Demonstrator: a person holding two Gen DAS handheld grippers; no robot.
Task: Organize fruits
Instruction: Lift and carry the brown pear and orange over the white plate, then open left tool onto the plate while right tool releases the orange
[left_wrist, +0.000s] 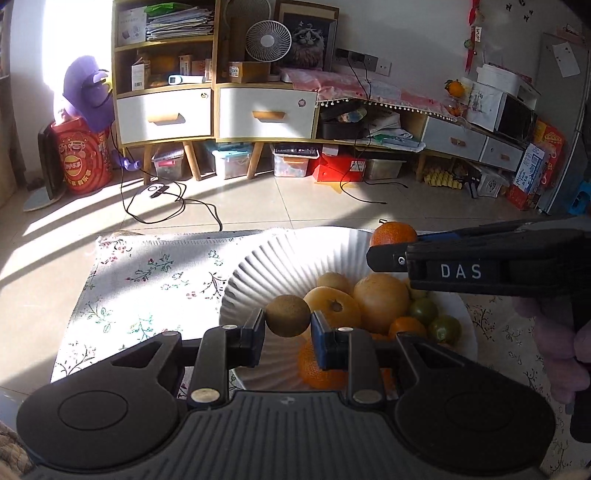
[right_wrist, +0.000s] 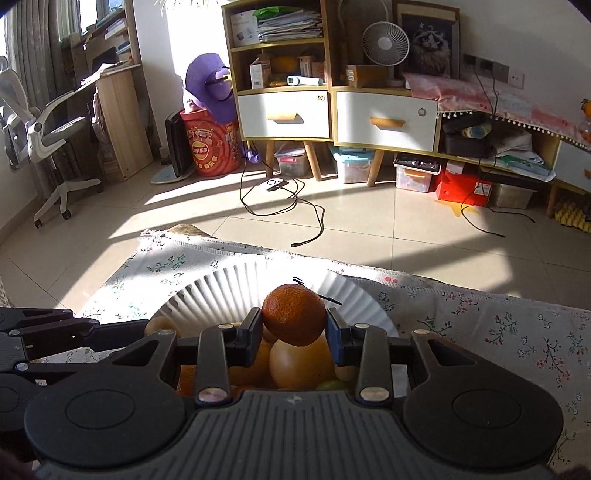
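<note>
Gripping a small brown kiwi (left_wrist: 287, 315) between its two fingers, the left gripper (left_wrist: 287, 325) hangs over the near-left part of the white fluted plate (left_wrist: 280, 258), the fruit pinched at its sides and raised clear of the pile beneath; the right gripper (right_wrist: 293, 325) is likewise clenched, on a mandarin (right_wrist: 294, 314) held by its flanks above the same plate (right_wrist: 207, 295), and in the left wrist view that mandarin (left_wrist: 393, 233) shows just past the right gripper's black body near the plate's far right rim. Under both lies the heap: a large yellow-orange fruit (left_wrist: 380, 297) touching a second one with a dimpled end (left_wrist: 332, 306), another kiwi (left_wrist: 334, 282) behind them, two green tomatoes (left_wrist: 434, 319) at the right, and small mandarins (left_wrist: 319, 365) at the near edge. The plate sits on a floral tablecloth (left_wrist: 147, 280), its left half bare and sunlit, with open cloth also to the right (right_wrist: 498, 325); the table's far edge drops to the tiled floor (right_wrist: 369, 229), where a black cable (right_wrist: 314, 221) trails
</note>
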